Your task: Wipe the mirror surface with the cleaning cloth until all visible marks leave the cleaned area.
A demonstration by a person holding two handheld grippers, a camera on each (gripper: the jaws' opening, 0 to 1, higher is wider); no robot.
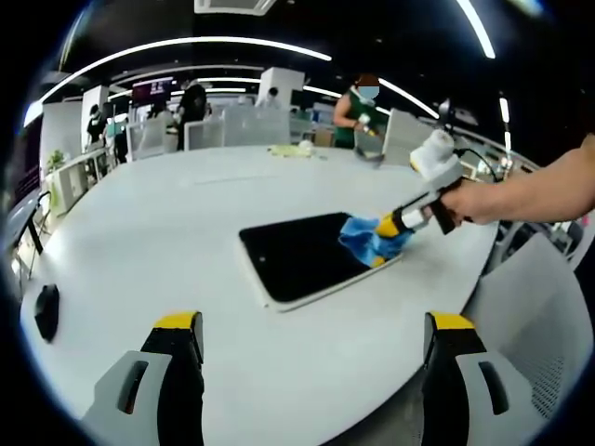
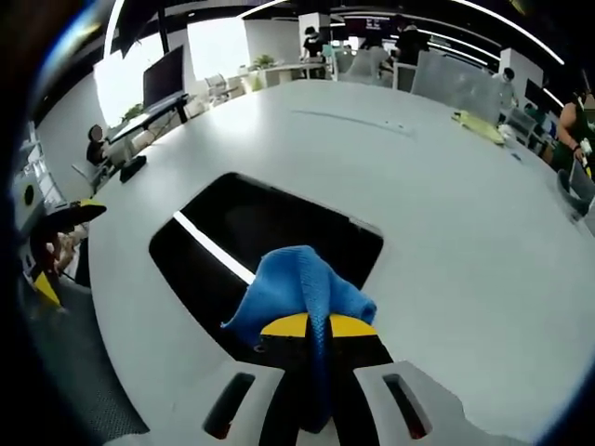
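Right gripper (image 2: 311, 327) fingers clenched on cloth (image 2: 296, 290) at mirror (image 2: 223, 232) edge — left gripper (image 1: 314, 325) fingers released, clear.

The wide white table (image 1: 167, 242) lies bare on the left and near sides of the mirror (image 1: 297, 255), so a gripper could pass freely there, with a small dark object (image 1: 46, 311) sitting near the table's left edge, well apart from the mirror. On the mirror's right end the right gripper (image 1: 389, 226), clamped on the blue cleaning cloth (image 1: 367, 240), and the person's forearm (image 1: 535, 195) block the approach from the right. Chairs (image 1: 530, 307) stand close at the table's right edge, and far across the table lie a yellow-green item (image 1: 296, 149) and seated people.
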